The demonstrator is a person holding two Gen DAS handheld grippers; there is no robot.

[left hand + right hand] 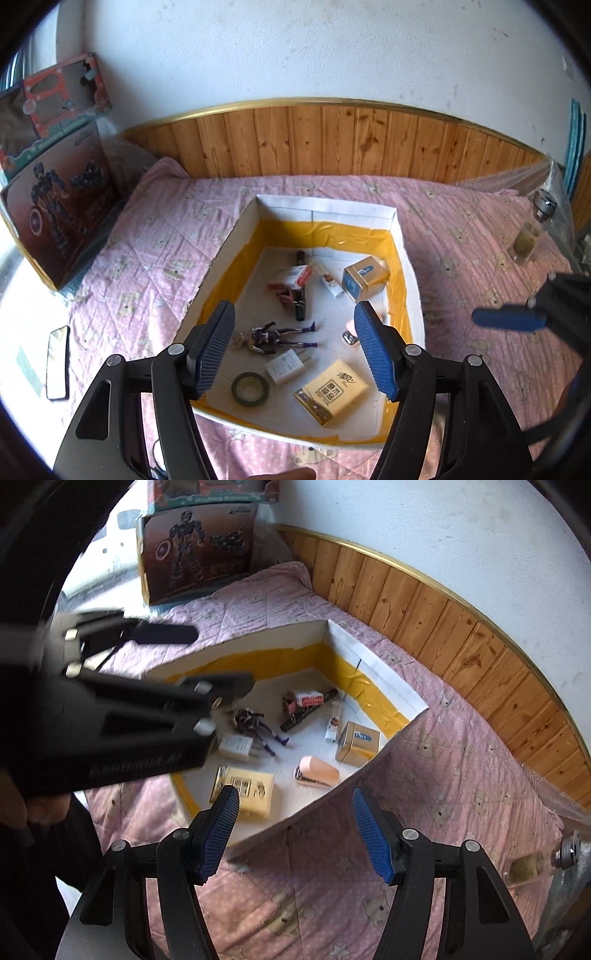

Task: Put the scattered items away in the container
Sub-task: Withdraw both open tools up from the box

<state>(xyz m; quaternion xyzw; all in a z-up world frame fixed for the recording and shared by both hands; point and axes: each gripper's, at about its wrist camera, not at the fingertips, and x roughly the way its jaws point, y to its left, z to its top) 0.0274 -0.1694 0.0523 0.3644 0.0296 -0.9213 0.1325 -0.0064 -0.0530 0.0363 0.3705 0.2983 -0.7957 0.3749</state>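
A white box with yellow tape lining (325, 208) (373, 664) lies open on the pink bed cover. In it lie a purple action figure (275, 336) (255, 725), a white charger (286, 366) (236, 746), a tape roll (250, 388), a yellow tissue pack (331, 392) (245, 789), a gold-blue box (364, 278) (357, 743), a pink stapler (317, 771), a white tube (329, 277) (333, 722) and a red-white pack on a dark object (298, 280) (308, 700). My left gripper (295, 349) is open and empty above the box's near end. My right gripper (295, 829) is open and empty over the box's near right wall.
A phone (58, 363) lies on the cover left of the box. Toy boxes (59, 206) (197, 554) lean at the bed's head. A glass bottle (530, 236) (535, 864) stands at the right. A wooden panel (332, 140) runs along the wall.
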